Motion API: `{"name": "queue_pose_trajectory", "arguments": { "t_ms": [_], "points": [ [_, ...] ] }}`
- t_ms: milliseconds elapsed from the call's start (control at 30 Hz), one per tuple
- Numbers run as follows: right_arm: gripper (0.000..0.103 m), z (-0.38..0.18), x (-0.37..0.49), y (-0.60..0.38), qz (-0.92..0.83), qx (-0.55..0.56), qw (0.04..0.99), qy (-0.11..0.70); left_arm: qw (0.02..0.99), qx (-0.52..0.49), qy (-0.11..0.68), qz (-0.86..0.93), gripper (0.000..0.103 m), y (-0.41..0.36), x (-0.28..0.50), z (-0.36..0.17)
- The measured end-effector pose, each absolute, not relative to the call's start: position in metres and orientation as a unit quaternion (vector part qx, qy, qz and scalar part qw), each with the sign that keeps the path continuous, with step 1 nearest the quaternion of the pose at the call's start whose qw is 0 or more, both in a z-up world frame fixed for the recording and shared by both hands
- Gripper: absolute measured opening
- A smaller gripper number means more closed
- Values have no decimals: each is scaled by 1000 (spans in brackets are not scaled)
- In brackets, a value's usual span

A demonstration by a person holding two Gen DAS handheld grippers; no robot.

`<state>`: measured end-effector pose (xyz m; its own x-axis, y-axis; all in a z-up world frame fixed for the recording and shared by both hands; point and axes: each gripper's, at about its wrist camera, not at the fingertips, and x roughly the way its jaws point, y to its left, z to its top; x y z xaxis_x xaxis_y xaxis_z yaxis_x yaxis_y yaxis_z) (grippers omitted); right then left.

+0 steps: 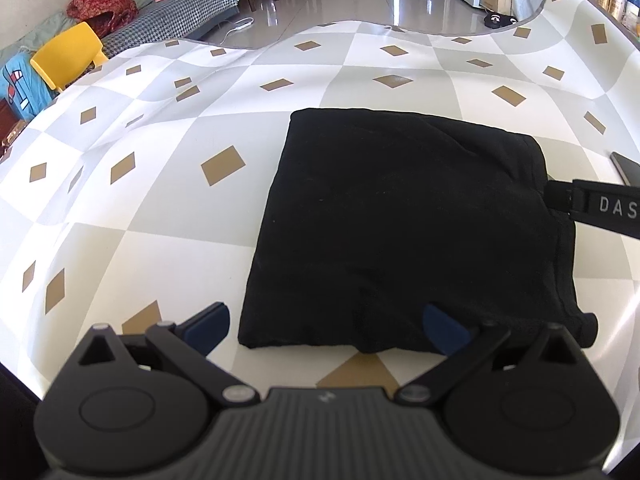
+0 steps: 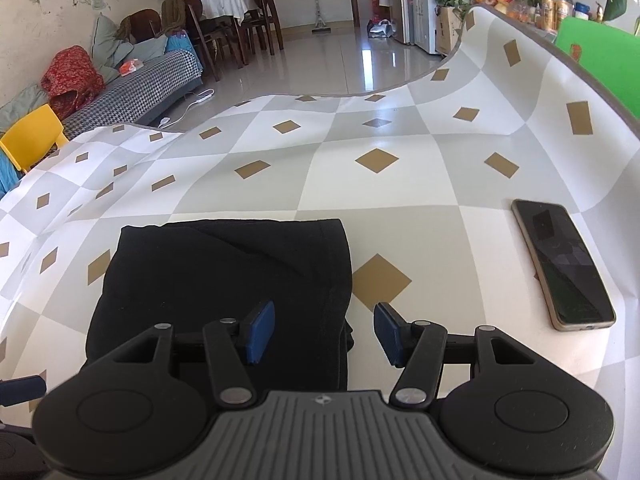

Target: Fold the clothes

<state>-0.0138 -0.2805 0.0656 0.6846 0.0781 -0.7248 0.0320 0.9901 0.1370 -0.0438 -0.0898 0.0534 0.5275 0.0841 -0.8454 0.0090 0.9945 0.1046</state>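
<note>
Left wrist view: black garment (image 1: 408,232) lies as a compact folded rectangle on the checked cloth (image 1: 160,208). My left gripper (image 1: 326,326) spreads wide, empty, at its near edge; right gripper (image 2: 324,332) half-open, empty, over its right hem. Soft, light, floppy; I'd pinch layered edges.

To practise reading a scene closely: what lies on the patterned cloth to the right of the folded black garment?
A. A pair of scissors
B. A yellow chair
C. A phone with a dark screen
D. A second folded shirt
C: in the right wrist view a phone lies flat on the checked cloth, apart from the black garment, with its screen dark.
</note>
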Motion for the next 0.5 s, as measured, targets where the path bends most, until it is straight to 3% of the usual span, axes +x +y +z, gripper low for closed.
{"name": "queue_pose_trajectory", "arguments": {
  "t_ms": [500],
  "points": [
    [55,66,-29,-282,8,63,907,416,880,53,472,23,103,-98,-61,68]
  ]
}}
